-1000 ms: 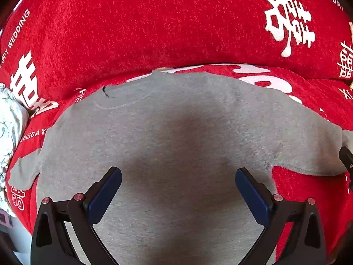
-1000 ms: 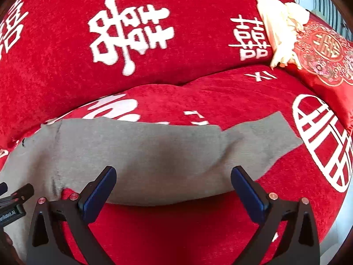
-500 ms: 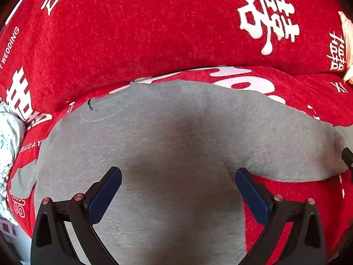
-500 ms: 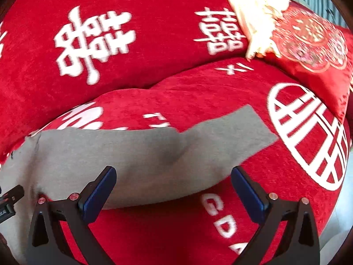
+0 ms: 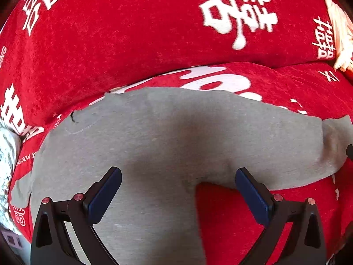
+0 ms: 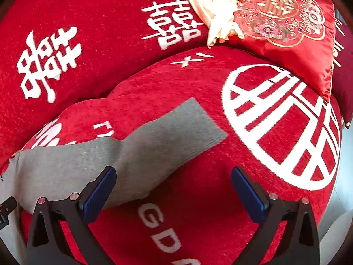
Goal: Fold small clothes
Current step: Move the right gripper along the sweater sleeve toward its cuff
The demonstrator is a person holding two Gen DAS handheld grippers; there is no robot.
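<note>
While the grey top (image 5: 154, 137) is spread flat on the red sofa cover (image 5: 132, 44), both tools are held above it with nothing gripped. The left hand-held gripper (image 5: 178, 190) is seen wide open, its blue pads (image 5: 106, 194) well apart, over the body of the garment near the armpit where the sleeve branches off. The body is seen running down toward the bottom edge of the left view, between and under the fingers. A small black mark is visible near the neckline, at upper left of the garment. A short grey sleeve end is seen at far left, beside a pale crumpled cloth (image 5: 6, 154) at the frame edge.

In the right wrist view, the right hand-held gripper (image 6: 174, 192) is also shown wide open and empty. The long sleeve (image 6: 167, 132) is laid out diagonally on the seat, cuff pointing up-right, ending just beside the large white circular emblem (image 6: 282, 128). The left pad of this gripper is over the lower edge of the sleeve; the right pad is over bare red fabric. Whether the pads touch the cloth cannot be told. An embroidered red cushion (image 6: 286, 22) and a cream cloth (image 6: 211, 6) are seen at the back right, well apart from the garment.
</note>
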